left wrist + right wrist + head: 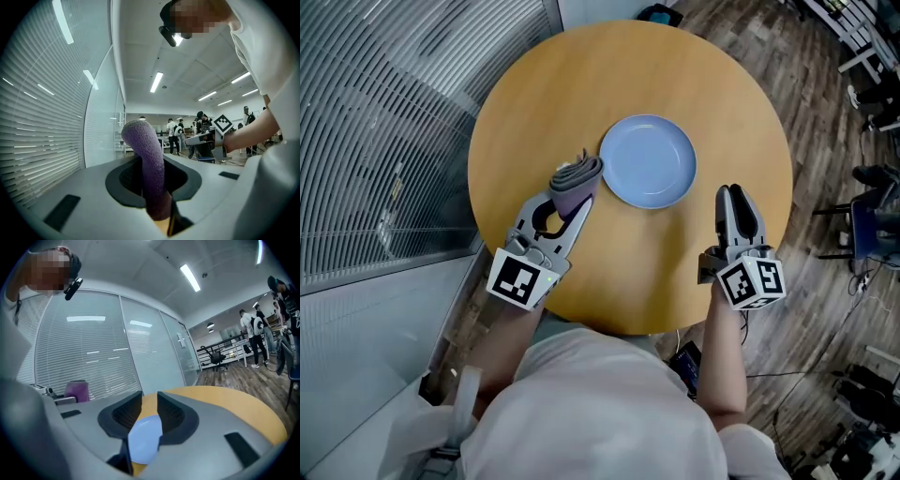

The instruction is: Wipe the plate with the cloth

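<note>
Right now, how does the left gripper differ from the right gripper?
The left gripper is shut on the purple cloth; the right gripper holds nothing, its fingers apart. The left gripper's tip is close by the left edge of the blue plate; the right gripper sits apart from it, to the lower right in the head view. Both are over the round wooden table.

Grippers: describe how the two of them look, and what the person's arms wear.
Both the left gripper and the right gripper are grey with tapering jaws lined in black textured pads. Each carries a white cube with black square markers. The person wears a light short-sleeved top.
</note>
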The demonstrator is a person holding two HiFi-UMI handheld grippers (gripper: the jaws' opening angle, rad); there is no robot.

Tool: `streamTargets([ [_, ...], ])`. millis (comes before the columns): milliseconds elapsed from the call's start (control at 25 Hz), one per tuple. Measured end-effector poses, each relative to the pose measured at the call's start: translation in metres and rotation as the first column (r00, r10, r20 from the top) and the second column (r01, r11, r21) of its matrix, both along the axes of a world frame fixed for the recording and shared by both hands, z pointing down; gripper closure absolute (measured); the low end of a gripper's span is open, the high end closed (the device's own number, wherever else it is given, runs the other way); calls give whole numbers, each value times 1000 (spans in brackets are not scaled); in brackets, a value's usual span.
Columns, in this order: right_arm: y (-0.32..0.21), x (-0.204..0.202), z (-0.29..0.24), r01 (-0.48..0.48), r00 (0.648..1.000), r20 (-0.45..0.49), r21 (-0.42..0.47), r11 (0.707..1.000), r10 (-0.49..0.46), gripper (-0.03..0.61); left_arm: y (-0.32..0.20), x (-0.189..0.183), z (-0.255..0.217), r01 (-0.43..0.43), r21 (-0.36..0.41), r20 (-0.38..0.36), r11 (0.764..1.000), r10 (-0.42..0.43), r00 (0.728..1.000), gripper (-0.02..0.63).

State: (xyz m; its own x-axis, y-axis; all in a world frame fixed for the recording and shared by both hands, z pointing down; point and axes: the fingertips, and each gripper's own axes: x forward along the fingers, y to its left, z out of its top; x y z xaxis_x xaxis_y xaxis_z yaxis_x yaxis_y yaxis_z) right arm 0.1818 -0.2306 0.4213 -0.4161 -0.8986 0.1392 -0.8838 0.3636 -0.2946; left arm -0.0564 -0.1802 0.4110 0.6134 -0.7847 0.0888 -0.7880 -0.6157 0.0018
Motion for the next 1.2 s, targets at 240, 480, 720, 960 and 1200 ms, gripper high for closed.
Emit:
streamTargets([
  [240,-27,2,44,13,1000,-3,-77,997,-13,445,-11,-2,9,11,-10,1,1000,-11,1000,537],
  [480,-64,-9,105,27,998,-45,-171,985,-35,440,-33,-9,29,4,-36,-2,999,-4,1000,537],
  [720,-81,-12,156,24,998,-51,-287,958,-41,431,-38,-14,39,-1,-54,-5,999,1,1000,537],
  [960,-92,-13,206,40,994,-71,-421,906,-77,368,-38,-14,43,4,-60,-2,998,-4,1000,537],
  [1200,-100,-12,235,46,994,-66,-503,863,-92,365,-39,-14,44,10,-71,4,997,-9,1000,537],
])
